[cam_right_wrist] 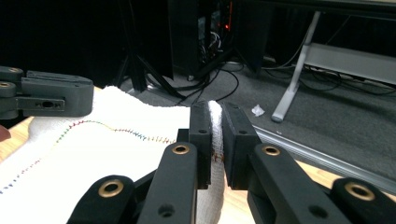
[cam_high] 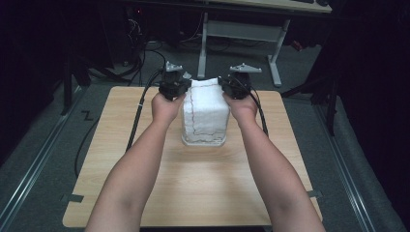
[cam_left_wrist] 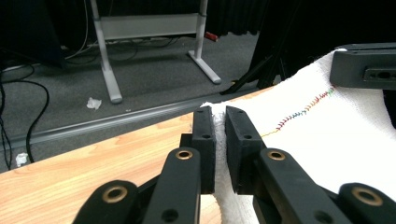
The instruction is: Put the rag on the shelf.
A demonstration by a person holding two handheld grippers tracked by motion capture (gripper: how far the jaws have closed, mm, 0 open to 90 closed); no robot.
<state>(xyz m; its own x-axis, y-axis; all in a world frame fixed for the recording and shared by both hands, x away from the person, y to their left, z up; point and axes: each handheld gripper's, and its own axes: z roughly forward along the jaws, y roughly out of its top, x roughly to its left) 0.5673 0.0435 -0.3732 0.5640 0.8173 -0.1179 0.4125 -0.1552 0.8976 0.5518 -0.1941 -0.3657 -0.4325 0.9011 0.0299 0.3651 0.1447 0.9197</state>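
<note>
White terry towel [cam_high: 205,112] hangs as a sheet between the two grippers, its lower edge resting on the table [cam_high: 145,159] near the middle, slightly toward the far side. Each gripper pinches one top corner so the cloth stays spread flat and taut, ready, I judge, to be laid down or folded. The left gripper [cam_left_wrist: 220,122] has its jaws closed on the towel's left corner, with cloth squeezed in the narrow gap. The right gripper [cam_right_wrist: 215,120] clamps the right corner the same way, a fold of towel standing up between its pads. Both forearms reach forward over the table, roughly parallel, hands level with the towel's top edge, either side of it, grippers pointing away from the person.
</note>
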